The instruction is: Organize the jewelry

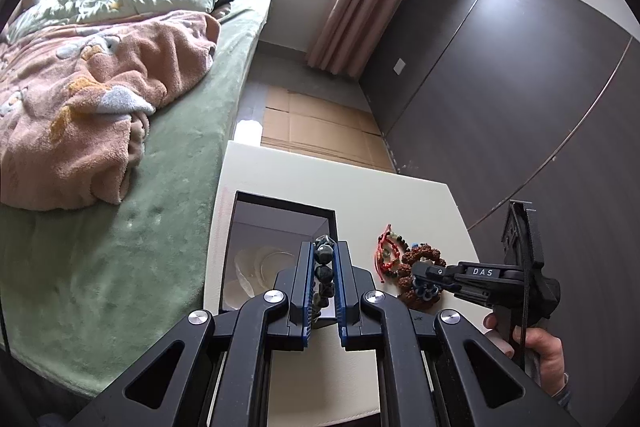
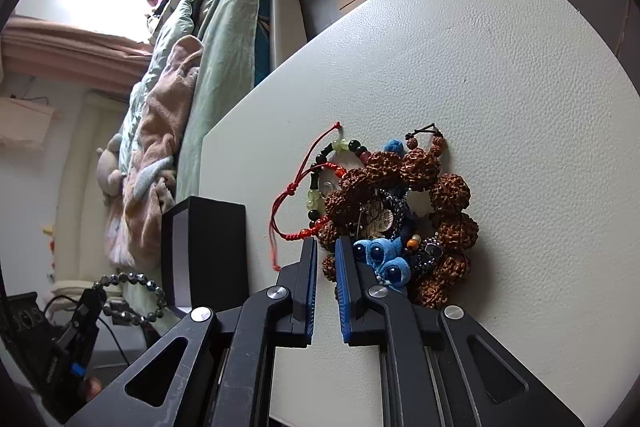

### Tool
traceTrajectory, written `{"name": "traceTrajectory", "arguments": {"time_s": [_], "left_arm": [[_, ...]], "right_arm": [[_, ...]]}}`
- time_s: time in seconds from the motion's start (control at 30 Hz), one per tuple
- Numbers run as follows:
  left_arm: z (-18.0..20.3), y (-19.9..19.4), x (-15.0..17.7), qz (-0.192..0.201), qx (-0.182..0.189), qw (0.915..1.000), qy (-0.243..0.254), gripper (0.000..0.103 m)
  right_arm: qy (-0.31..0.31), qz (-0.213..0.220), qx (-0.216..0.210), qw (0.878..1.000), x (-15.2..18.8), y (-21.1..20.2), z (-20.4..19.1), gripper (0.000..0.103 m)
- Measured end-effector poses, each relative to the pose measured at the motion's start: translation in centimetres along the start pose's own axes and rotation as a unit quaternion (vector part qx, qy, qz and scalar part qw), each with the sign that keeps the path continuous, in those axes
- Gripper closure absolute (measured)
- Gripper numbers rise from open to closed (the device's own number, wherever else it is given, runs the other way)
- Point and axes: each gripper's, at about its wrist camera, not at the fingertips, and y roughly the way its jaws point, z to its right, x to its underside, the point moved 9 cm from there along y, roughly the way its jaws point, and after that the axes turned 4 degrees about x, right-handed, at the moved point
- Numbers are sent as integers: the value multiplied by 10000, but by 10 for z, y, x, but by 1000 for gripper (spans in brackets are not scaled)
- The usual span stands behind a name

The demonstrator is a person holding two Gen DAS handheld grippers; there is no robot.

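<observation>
left wrist view: my left gripper [image 1: 324,259] is closed on a dark stone bead bracelet [image 1: 323,269], beads stacked between the blue pads, and it hangs over the open black box [image 1: 280,203] at the table's [image 1: 400,195] near-left edge. i judge the strand is loose and fairly heavy for its size, so it should drop cleanly once released; something pale already lies inside the box, though i can't make out what.

my right gripper [image 2: 326,247] is nearly closed with only a narrow gap, tips at the edge of the jewelry pile [image 2: 392,211], and i can't tell if anything is pinched. the rough brown seed bracelet [image 2: 440,195] looks stiff and grippy, best taken across a single bead. the red cord bracelet [image 2: 296,191] is light and limp; take it at the knot.
</observation>
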Motion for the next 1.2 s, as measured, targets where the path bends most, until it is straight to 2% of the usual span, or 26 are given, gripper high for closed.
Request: {"name": "traceTrajectory", "arguments": {"time_s": [0.1,0.17,0.2,0.27,0.4,0.5,0.6,0.63,0.67,0.73,0.83,1.0,1.2], "left_arm": [[-2,-2,-1,18,-10,10000,-21,93],[-3,-5,-2,44,-8,10000,-43,93],[-3,-6,-3,61,-7,10000,-50,93],[-4,-9,-4,85,-9,9999,-55,93],[-4,-14,-6,130,1,9999,-35,93],[-3,-16,-8,142,-8,9999,-9,93],[-7,-15,-10,134,-38,9999,-17,93],[-8,-14,-10,127,-47,9999,-34,93],[-10,-12,-10,116,-55,9999,-51,93],[-12,-8,-11,87,-72,9999,-69,93],[-12,-2,-11,45,-42,10000,-73,93],[-9,11,-9,-49,26,10000,-70,93],[-13,38,-7,-339,156,9991,-204,92]], "right_arm": [[-32,163,-201,9997,-4,-4,-9,85],[-74,218,-321,9992,-5,-4,-17,59],[-107,221,-346,9991,-5,-2,-22,55],[-250,215,-298,9990,-5,4,-30,55],[-766,299,-12,9966,-8,17,-50,55],[-1107,211,255,9933,-11,30,-58,55],[-1275,38,524,9904,-8,44,-59,59],[-1324,-14,596,9894,-7,47,-59,68],[-1361,-65,683,9883,-6,51,-58,82],[-1346,-182,751,9879,-5,57,-55,98],[-1253,-4,691,9897,-11,45,-53,99],[-1195,465,81,9917,-21,0,-69,99],[-1292,723,-586,9872,-19,-30,-91,99]]}}
